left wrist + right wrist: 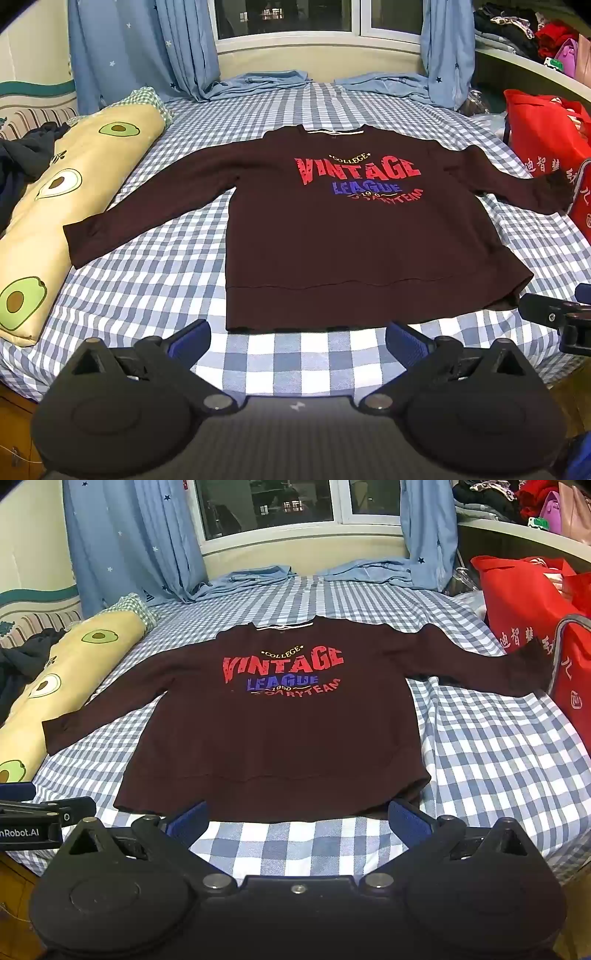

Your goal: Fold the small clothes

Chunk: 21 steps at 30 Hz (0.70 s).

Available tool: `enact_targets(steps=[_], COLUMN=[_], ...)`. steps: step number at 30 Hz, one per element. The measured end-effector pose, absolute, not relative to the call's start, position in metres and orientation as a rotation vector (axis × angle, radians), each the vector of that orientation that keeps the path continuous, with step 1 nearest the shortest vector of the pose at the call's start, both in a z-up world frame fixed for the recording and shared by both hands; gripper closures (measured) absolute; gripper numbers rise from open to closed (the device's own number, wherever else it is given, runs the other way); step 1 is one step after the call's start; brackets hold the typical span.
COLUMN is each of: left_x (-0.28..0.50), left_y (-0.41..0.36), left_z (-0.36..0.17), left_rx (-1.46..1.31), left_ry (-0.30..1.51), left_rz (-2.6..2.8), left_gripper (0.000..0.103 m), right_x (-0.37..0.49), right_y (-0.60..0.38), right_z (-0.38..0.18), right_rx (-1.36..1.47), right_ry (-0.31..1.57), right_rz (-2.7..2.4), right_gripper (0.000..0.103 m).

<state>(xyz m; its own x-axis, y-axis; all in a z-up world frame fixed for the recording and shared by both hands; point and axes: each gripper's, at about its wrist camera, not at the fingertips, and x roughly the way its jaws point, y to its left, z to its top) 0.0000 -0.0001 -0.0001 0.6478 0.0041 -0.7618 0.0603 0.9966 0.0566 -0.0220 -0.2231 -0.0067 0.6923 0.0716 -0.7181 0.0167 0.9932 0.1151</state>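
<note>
A dark maroon sweatshirt with red and blue "VINTAGE LEAGUE" lettering lies flat, face up, on the checked bed, both sleeves spread out to the sides and its hem nearest me. My left gripper hovers open just short of the hem, nothing between its blue-padded fingers. My right gripper is open too, its fingertips at the hem's edge above the bedsheet. The right gripper's tip shows at the right edge of the left wrist view, and the left gripper's at the left edge of the right wrist view.
A blue-and-white checked sheet covers the bed. A long avocado-print pillow lies along the left, dark clothes beside it. Red bags stand at the right against the sleeve's cuff. Blue curtains and a window are behind.
</note>
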Motion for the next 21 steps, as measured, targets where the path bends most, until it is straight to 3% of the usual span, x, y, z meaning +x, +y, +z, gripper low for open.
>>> enact_targets(steps=[21], left_x=[0.004], left_y=[0.010], left_z=[-0.006], left_rx=[0.063], left_ry=[0.882], left_rz=[-0.043], left_gripper=[0.001], right_x=[-0.020], right_y=[-0.221], right_z=[-0.012], right_rx=[0.111], right_ry=[0.820], right_rz=[0.019], right_gripper=[0.000])
